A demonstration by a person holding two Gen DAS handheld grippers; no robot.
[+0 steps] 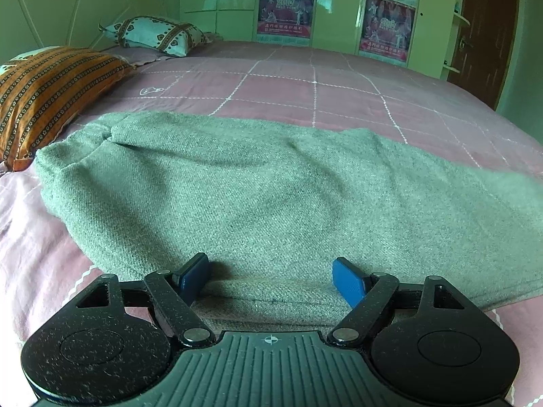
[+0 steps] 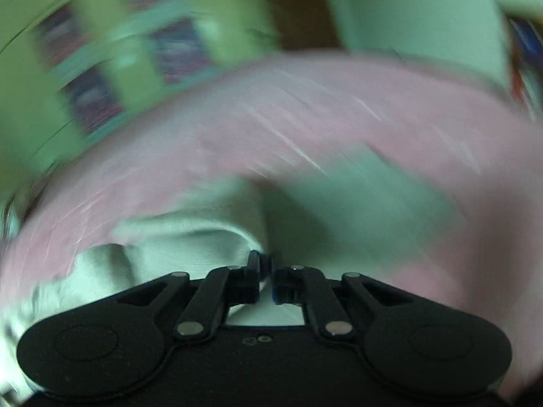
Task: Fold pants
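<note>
Pink quilted bedspread (image 1: 305,84), pillows toward the headboard; grey-green pants (image 1: 258,186) lie flat across it in a long band, thick woven cloth that looks soft, limp and fairly weighty, likely to sag and drag unless lifted by a firm edge such as the seamed near hem. Left gripper (image 1: 273,279) stands wide open over that near hem, pads apart and pinching nothing. Right gripper (image 2: 265,271), in a badly blurred view, has its jaws closed together, seemingly nipping pale cloth (image 2: 190,237), though the smear leaves that uncertain.
</note>
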